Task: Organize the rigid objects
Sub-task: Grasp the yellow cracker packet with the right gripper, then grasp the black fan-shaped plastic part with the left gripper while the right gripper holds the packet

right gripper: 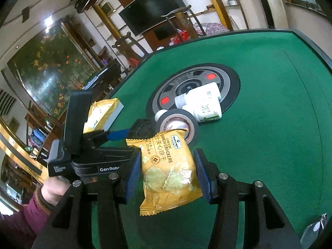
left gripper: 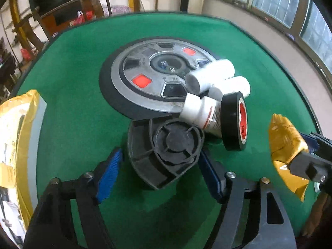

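Note:
My left gripper (left gripper: 159, 155) has its blue pads on both sides of a black fan-shaped plastic part (left gripper: 164, 151) on the green table; the left pad stands slightly off it. Just beyond lie white bottles (left gripper: 209, 74) and an upright roll of black tape (left gripper: 234, 122). My right gripper (right gripper: 166, 166) is shut on a yellow cheese cracker packet (right gripper: 168, 170) and holds it above the table. That packet also shows in the left wrist view (left gripper: 286, 145). The tape (right gripper: 176, 124) and bottles (right gripper: 199, 103) lie beyond it.
A round grey and black centre panel (left gripper: 145, 78) with red buttons sits in the table's middle. Another yellow packet on a grey box (left gripper: 18, 145) lies at the left. A silvery object (right gripper: 315, 226) is at the lower right. Chairs stand behind the table.

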{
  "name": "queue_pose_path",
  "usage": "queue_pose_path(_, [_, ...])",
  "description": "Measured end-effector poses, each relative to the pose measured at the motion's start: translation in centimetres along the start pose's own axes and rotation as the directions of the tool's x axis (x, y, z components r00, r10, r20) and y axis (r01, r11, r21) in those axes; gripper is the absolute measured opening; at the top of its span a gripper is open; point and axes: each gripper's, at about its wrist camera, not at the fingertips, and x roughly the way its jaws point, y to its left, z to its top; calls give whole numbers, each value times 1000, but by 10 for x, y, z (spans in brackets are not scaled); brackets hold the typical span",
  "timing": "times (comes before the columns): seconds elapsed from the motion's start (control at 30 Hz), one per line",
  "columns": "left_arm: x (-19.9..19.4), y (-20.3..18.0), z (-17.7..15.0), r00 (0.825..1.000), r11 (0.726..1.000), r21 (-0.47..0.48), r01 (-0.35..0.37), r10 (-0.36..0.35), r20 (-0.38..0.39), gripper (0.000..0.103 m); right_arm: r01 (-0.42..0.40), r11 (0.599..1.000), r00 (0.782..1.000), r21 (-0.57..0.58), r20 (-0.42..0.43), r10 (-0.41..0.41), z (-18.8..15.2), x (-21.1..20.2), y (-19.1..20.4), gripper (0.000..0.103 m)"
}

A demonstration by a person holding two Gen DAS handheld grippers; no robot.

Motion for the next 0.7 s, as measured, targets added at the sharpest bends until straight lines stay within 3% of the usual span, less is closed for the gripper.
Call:
queue_pose_path(0.33, [-35,11,-30,995,1000,-3,-29,29,97,57,20,999,999,-43,-45,-22,-4,14,7,45])
queue_pose_path(0.5, [-33,8,-36,993,998,22,-51,49,106,57,55,993,995,-106,-78,-63,-10,25,18,45])
queue_pose_path(0.7, [-31,12,-33,996,1000,12,-14,13,89,58,95,981,988,-171,-107,-114,-18,37,28,45])
